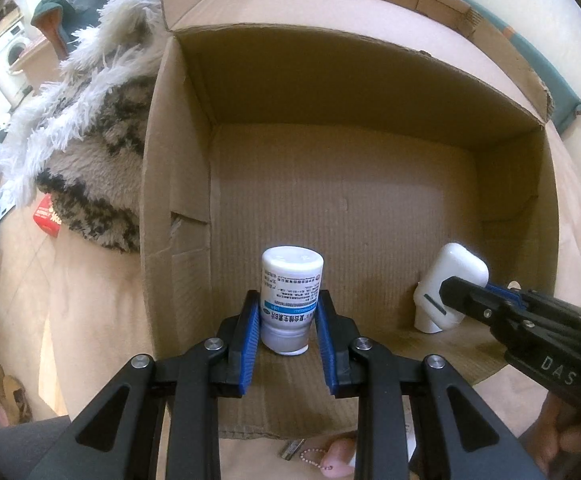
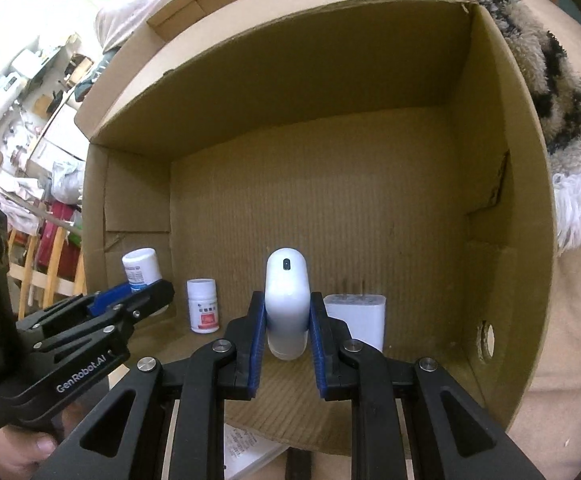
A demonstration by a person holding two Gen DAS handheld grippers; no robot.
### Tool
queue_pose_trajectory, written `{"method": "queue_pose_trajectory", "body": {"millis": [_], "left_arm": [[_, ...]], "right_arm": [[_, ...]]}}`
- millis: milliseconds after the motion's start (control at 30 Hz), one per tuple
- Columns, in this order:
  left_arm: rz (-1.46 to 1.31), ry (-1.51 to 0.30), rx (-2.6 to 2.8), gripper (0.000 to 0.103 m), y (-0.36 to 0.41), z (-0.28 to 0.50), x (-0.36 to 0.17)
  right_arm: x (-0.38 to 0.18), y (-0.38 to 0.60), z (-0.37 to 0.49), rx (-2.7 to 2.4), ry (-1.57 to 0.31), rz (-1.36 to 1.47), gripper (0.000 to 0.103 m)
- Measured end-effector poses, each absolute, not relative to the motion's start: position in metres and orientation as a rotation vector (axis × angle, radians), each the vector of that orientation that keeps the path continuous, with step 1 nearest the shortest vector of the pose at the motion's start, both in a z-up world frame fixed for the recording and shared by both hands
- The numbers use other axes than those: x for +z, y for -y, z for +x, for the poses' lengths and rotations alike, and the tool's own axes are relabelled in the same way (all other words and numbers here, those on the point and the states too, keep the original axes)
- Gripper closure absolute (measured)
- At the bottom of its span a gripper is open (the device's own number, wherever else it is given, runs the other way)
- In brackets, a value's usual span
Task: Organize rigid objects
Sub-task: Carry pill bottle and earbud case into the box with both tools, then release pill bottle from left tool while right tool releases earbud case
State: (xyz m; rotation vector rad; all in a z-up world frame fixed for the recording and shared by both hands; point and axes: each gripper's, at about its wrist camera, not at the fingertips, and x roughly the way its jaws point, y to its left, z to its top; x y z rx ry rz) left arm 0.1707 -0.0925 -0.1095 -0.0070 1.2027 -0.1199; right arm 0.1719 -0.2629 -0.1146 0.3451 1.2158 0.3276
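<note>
A cardboard box (image 1: 330, 184) lies open toward me. My left gripper (image 1: 289, 312) is shut on a white pill bottle with a blue label (image 1: 290, 300) and holds it just inside the box's front edge; the bottle also shows in the right wrist view (image 2: 141, 270). My right gripper (image 2: 287, 320) is shut on a white rounded plastic device (image 2: 287, 304), seen in the left wrist view (image 1: 448, 284) at the box's right side. Inside the box stand a small white bottle with a red label (image 2: 203, 306) and a white charger plug (image 2: 360, 318).
A shaggy grey-white blanket (image 1: 86, 128) lies against the box's left outer side. A red packet (image 1: 46, 216) sits on the beige bedsheet (image 1: 86, 320). A pink keychain with a bead chain (image 1: 330, 458) and paper (image 2: 246, 452) lie in front of the box.
</note>
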Motion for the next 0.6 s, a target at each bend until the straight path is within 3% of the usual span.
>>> {"method": "queue_pose_trajectory", "body": {"millis": [267, 333, 400, 433, 500, 533, 600], "left_arm": [[-0.022, -1.211, -0.137, 0.078, 0.088, 0.171, -0.111], [-0.019, -1.208, -0.141, 0.069, 0.086, 0.172, -0.111], [-0.015, -1.191, -0.137, 0.044, 0.086, 0.17, -0.102], [-0.016, -1.179, -0.135, 0.041, 0.086, 0.169, -0.1], [-0.015, -1.158, -0.138, 0.04, 0.085, 0.169, -0.094], [-0.01, -1.151, -0.138, 0.039, 0.084, 0.168, -0.092], [0.003, -1.142, -0.122, 0.039, 0.082, 0.168, -0.09]], "right_arm": [[-0.113, 0.264, 0.172, 0.314, -1.203, 0.352, 0.081], [-0.111, 0.268, 0.171, 0.314, -1.194, 0.37, 0.081], [-0.104, 0.272, 0.17, 0.314, -1.168, 0.387, 0.08], [-0.102, 0.274, 0.17, 0.318, -1.157, 0.399, 0.075], [-0.097, 0.277, 0.169, 0.321, -1.129, 0.418, 0.052], [-0.094, 0.278, 0.168, 0.317, -1.112, 0.425, 0.032], [-0.09, 0.28, 0.167, 0.322, -1.095, 0.437, 0.029]]}}
